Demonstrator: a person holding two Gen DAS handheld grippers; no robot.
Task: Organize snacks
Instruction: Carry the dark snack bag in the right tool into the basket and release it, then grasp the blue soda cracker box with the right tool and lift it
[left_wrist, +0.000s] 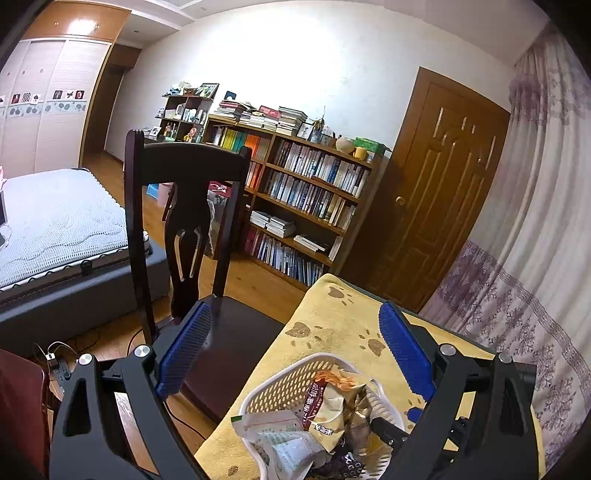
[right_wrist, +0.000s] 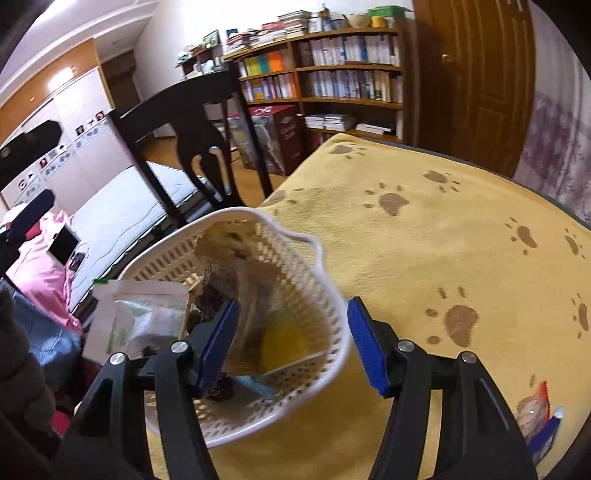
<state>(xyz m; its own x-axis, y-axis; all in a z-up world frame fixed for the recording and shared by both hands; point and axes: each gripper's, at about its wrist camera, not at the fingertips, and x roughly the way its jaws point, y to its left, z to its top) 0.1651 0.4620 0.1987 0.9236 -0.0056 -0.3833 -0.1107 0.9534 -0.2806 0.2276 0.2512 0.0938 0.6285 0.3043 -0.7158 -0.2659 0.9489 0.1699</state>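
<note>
Snack basket (right_wrist: 325, 280), rim between right tongs (right_wrist: 293, 343)

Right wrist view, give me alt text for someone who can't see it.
The open right gripper straddles the near rim of a white perforated basket holding several snack packets, on a table under a yellow paw-print cloth. One more snack packet lies on the cloth at far right; a dark chair and bookshelves stand behind.
</note>
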